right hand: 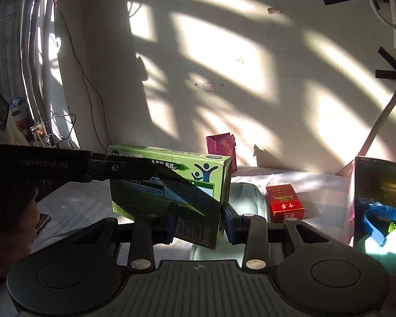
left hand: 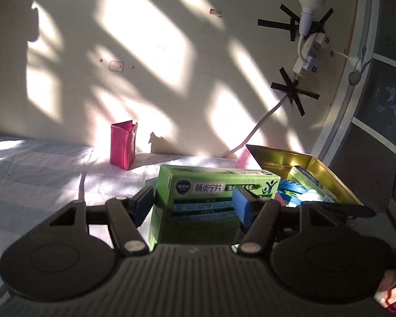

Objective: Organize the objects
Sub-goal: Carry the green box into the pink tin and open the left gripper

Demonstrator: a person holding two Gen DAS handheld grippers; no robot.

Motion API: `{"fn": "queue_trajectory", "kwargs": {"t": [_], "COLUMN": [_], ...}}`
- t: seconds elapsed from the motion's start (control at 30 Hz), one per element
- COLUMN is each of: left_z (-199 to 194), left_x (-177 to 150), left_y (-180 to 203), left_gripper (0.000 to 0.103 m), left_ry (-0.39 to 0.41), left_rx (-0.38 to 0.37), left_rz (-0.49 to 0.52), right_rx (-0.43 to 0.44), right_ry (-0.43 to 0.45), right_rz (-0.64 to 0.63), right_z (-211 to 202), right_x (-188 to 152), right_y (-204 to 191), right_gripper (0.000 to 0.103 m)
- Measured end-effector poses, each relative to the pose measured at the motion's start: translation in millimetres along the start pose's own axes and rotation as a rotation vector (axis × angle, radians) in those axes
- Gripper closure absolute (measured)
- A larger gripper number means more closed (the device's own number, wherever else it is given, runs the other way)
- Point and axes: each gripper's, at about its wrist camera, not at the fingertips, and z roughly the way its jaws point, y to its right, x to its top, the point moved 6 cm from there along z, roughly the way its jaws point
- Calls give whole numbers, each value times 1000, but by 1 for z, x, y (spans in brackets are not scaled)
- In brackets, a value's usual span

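Observation:
A green medicine box hangs above the bed sheet with both grippers on it. In the left wrist view my left gripper is shut on it, a blue pad pressing each side. The right wrist view shows the same green medicine box tilted, its barcode end down. My right gripper is shut on that lower end, pads touching both narrow faces. The left gripper's black finger reaches in from the left across the box's top.
A gold tin at the right holds a blue ring and small packets. A pink carton stands by the wall. A red cigarette pack and a pale teal bundle lie on the checked sheet.

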Motion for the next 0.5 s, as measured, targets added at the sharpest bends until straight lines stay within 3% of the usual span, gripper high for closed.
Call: {"fn": "queue_trajectory", "kwargs": {"t": [0.13,0.3,0.43,0.5], "left_z": [44,102,146,166], "left_x": [21,18,10,7], "left_y": [84,170,209,217], "left_gripper": [36,36,36,35], "left_ry": [-3,-61,-105,-107], "left_rx": [-122,-222,-234,-162], "left_rz": [88,162,212,238], "right_rx": [-169,-318,-384,-478], "right_ry": [91,113,66,39], "right_rz": [37,129,212,211], "right_z": [-39,-68,-74,-71], "right_x": [5,-8,-14,-18], "right_y": [70,157,209,228], "right_gripper": [69,67,67,62]}}
